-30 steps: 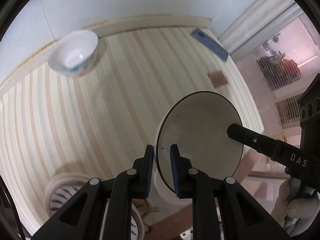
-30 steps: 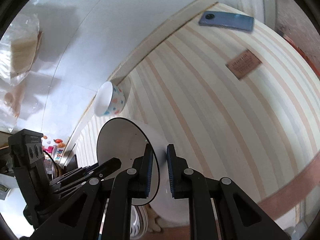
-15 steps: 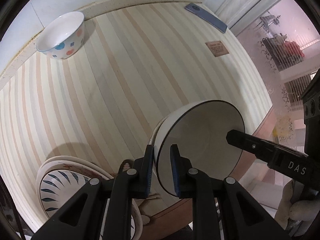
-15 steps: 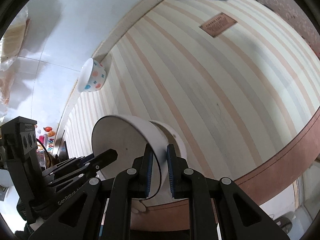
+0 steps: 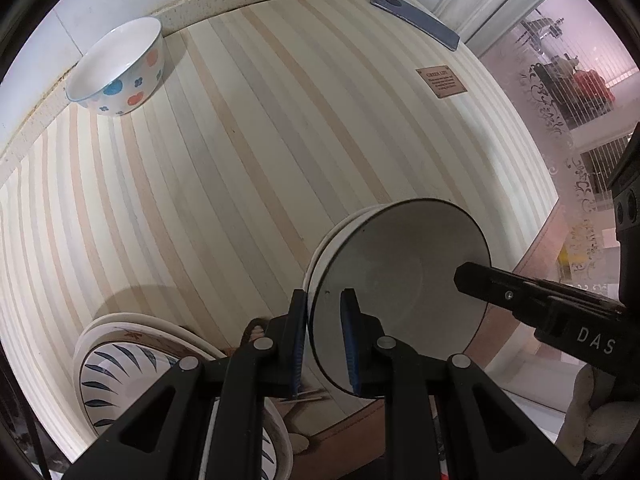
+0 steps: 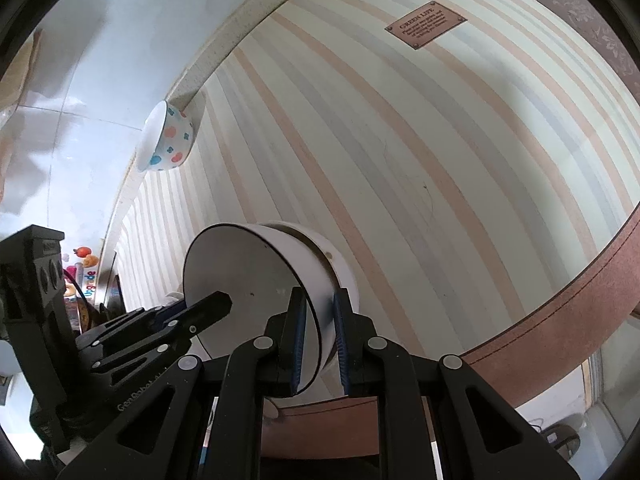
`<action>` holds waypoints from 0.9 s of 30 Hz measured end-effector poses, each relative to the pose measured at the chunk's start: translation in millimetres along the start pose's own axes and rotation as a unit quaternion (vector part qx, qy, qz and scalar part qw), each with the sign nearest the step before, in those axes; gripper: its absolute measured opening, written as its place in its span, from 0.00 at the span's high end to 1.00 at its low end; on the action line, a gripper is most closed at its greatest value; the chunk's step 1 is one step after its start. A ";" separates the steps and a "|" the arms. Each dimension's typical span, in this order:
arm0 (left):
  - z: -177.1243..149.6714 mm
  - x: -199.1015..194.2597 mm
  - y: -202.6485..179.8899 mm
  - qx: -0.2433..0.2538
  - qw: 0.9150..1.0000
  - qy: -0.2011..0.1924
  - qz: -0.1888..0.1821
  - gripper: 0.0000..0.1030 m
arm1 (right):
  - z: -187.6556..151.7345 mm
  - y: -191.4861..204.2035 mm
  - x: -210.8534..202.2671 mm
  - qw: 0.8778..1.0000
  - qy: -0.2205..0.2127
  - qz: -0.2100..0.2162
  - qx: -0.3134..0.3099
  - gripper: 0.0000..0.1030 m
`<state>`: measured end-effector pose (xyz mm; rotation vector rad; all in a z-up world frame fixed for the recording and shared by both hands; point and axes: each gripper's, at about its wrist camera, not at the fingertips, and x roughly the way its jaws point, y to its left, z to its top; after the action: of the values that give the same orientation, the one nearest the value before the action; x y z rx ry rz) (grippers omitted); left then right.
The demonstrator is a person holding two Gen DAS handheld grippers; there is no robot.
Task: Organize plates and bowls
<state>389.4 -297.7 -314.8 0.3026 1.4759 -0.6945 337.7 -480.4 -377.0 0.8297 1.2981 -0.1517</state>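
Both tools grip one white bowl with a dark rim point(image 5: 400, 280) at opposite edges: left tool point(image 5: 326, 340) pinched shut on the near-left rim wall, right tool point(image 6: 319, 342) pinched shut on the other side, one finger inside, one outside. Bowl is tilted on edge near the front edge of the worktop; contact with the surface can't be told. Striped worktop point(image 5: 240, 160) fills both views, brown trim along its front. Stack of plates with blue leaf pattern point(image 5: 132, 372) sits at the near-left corner, well apart from the held bowl. Spotted bowl point(image 5: 118, 68) stands upright at the far-left, against the wall ledge. Blue phone point(image 5: 416, 20) lies at the far edge. Small brown label patch point(image 5: 441, 82) on the cloth, near the phone.
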 end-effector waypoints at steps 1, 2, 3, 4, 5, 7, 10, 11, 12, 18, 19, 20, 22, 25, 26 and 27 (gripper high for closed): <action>0.0 0.4 -0.4 0.001 1.000 0.000 0.001 0.86 | -0.4 0.4 0.3 1.000 0.000 -0.001 -0.002 0.85; -0.5 0.5 -0.6 0.002 1.000 -0.001 0.002 0.86 | -0.9 1.3 0.3 1.000 -0.001 -0.003 -0.004 0.85; -0.8 1.0 -1.5 0.003 1.000 -0.002 0.005 0.86 | -0.6 2.0 0.4 1.000 -0.001 -0.005 -0.005 0.85; -1.0 1.2 -1.9 0.004 1.000 -0.002 0.006 0.86 | -0.2 2.5 0.1 1.000 0.000 -0.008 -0.008 0.85; -0.9 1.0 -1.9 0.004 1.000 -0.003 0.008 0.86 | 0.3 3.0 -0.1 1.000 -0.001 -0.010 -0.009 0.85; -1.0 1.4 -2.6 0.005 1.000 -0.006 0.009 0.86 | 1.5 3.4 -0.1 1.000 0.000 -0.020 -0.011 0.85; -0.6 1.2 -3.3 0.007 1.000 -0.007 0.012 0.86 | 2.6 3.4 -0.3 1.000 0.001 -0.023 -0.012 0.85; -0.6 1.0 -3.1 0.007 1.000 -0.007 0.013 0.86 | 2.8 3.4 -0.3 1.000 0.001 -0.024 -0.014 0.85; -0.3 1.2 -3.5 0.007 1.000 -0.008 0.013 0.86 | 3.0 3.9 -0.3 1.000 0.002 -0.026 -0.014 0.85; 0.5 0.5 -1.7 0.001 1.000 -0.005 0.005 0.86 | 4.6 7.1 1.1 0.999 0.009 -0.036 -0.021 0.83; 0.4 -0.1 -0.5 -0.001 1.000 -0.005 0.002 0.86 | 4.6 7.2 0.7 0.999 0.011 -0.036 -0.021 0.83; 0.7 -1.2 0.7 -0.003 1.000 -0.005 -0.001 0.86 | 5.4 7.7 0.8 0.999 0.014 -0.037 -0.022 0.83; 0.6 -6.7 4.0 -0.006 1.000 -0.009 -0.006 0.86 | 7.3 8.2 0.1 0.999 0.020 -0.038 -0.021 0.83; 2.4 -20.9 9.5 -0.007 1.000 -0.025 -0.009 0.86 | 12.8 12.0 -6.7 0.999 0.022 -0.034 -0.024 0.83; 4.0 -25.7 12.2 -0.008 0.999 -0.032 -0.008 0.86 | 15.7 14.0 -10.2 0.999 0.021 -0.032 -0.024 0.83; 6.0 -31.6 16.1 -0.011 0.999 -0.040 -0.005 0.86 | 20.6 17.2 -15.2 0.999 0.018 -0.030 -0.025 0.83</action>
<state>405.5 -281.2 -287.2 0.2486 1.4079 -0.6910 358.5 -486.1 -355.0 0.7536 1.3568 -0.1515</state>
